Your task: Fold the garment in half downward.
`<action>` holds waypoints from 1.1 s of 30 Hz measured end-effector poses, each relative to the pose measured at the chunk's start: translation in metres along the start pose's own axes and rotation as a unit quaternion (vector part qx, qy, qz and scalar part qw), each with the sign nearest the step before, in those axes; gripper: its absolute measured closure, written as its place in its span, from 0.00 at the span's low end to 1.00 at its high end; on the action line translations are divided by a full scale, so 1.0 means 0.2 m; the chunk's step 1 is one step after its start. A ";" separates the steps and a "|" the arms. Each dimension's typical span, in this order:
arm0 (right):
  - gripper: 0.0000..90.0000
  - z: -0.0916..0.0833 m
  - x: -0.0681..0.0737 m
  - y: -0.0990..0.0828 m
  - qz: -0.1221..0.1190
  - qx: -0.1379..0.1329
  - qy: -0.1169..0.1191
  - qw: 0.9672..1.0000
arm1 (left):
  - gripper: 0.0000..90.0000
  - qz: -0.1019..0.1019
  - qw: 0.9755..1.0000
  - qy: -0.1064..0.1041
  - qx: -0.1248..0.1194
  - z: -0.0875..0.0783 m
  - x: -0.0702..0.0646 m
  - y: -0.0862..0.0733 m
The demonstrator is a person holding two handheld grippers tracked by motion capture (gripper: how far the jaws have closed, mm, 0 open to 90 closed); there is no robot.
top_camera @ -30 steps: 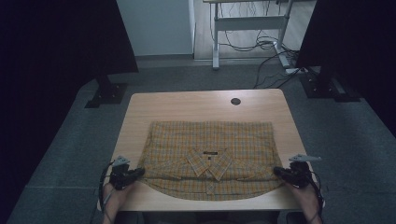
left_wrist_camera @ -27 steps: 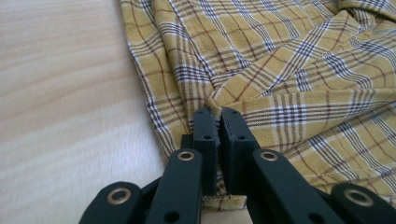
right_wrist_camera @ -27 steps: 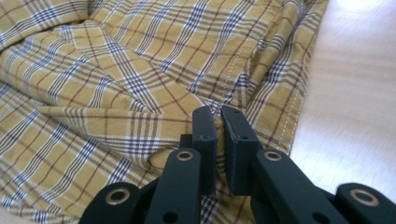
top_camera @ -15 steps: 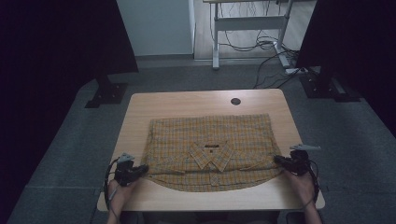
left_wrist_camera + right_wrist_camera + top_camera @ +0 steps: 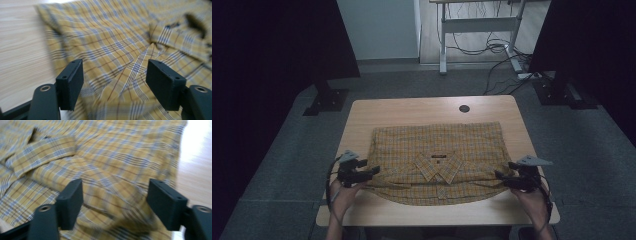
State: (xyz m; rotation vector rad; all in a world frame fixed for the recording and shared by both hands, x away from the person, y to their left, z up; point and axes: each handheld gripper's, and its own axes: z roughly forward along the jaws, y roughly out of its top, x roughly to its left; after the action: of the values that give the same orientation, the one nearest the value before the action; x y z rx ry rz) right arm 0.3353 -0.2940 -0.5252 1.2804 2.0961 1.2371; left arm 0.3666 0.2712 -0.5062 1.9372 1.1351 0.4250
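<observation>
A light wooden table point(image 5: 362, 112) with a round dark grommet hole point(image 5: 464, 108) near its far edge stands on grey carpet point(image 5: 277, 165) in a dim room; dark panels on black stands point(image 5: 329, 97) flank it at left and right, and a metal-legged desk point(image 5: 443, 42) with loose cables point(image 5: 499, 50) stands beyond the far edge. A yellow plaid shirt point(image 5: 437, 155) lies folded on the near half of the table, its long axis running parallel to the near edge, from the left side to the right side. Its collar point(image 5: 437, 167) sits at mid-width and its points face the near edge; the lower fold curves close to that edge. The left claw point(image 5: 373, 171), carried in a hand point(image 5: 343, 195) at the near left corner, is at the shirt's left border; its jaws have just been opening and stand wide, with cloth seen beyond them but not pinched. The right claw point(image 5: 499, 177), carried in a hand point(image 5: 532, 202) near the near right corner, is at the shirt's right border; its jaws have likewise just been opening and stand wide, gripping nothing. Both gripper views are blurred.
</observation>
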 end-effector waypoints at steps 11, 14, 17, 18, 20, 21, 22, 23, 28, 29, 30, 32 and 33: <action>0.23 0.15 0.17 -0.06 -0.068 0.049 -0.010 0.996 | 0.29 0.056 0.994 0.044 0.080 0.25 -0.07 -0.06; 0.22 0.22 0.14 -0.09 -0.075 0.082 -0.020 0.994 | 0.29 0.055 0.995 0.046 0.075 0.24 -0.10 -0.08; 0.23 0.24 0.10 -0.10 -0.072 0.075 -0.019 0.994 | 0.28 0.055 0.995 0.047 0.076 0.22 -0.14 -0.10; 0.23 0.24 0.09 -0.09 -0.072 0.079 -0.020 0.994 | 0.28 0.054 0.994 0.048 0.077 0.22 -0.15 -0.11; 0.23 0.25 0.07 -0.08 -0.071 0.082 -0.020 0.994 | 0.28 0.052 0.994 0.050 0.080 0.21 -0.18 -0.11; 0.23 0.25 0.06 -0.08 -0.069 0.081 -0.021 0.994 | 0.27 0.052 0.994 0.049 0.080 0.21 -0.20 -0.12; 0.23 0.26 0.04 -0.08 -0.068 0.079 -0.022 0.994 | 0.26 0.055 0.994 0.048 0.082 0.21 -0.22 -0.13; 0.23 0.26 0.03 -0.07 -0.066 0.076 -0.024 0.995 | 0.25 0.056 0.994 0.045 0.084 0.20 -0.24 -0.13; 0.23 0.27 -0.06 -0.06 -0.059 0.068 -0.032 0.995 | 0.21 0.070 0.992 0.027 0.097 0.20 -0.33 -0.14; 0.23 0.27 -0.07 -0.06 -0.057 0.068 -0.034 0.995 | 0.22 0.073 0.992 0.022 0.101 0.20 -0.34 -0.14; 0.23 0.27 -0.08 -0.06 -0.055 0.068 -0.036 0.995 | 0.23 0.078 0.992 0.014 0.102 0.19 -0.34 -0.13; 0.22 0.26 -0.08 -0.05 -0.047 0.067 -0.036 0.996 | 0.26 0.075 0.993 -0.004 0.089 0.17 -0.33 -0.11; 0.22 0.25 -0.08 -0.05 -0.042 0.064 -0.034 0.997 | 0.26 0.071 0.994 -0.005 0.080 0.16 -0.32 -0.09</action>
State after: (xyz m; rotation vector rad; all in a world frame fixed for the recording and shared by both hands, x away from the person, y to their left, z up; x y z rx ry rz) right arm 0.3728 -0.2857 -0.5626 1.2553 2.1864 1.0254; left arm 0.3432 0.2070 -0.5328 2.1653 1.0556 0.4099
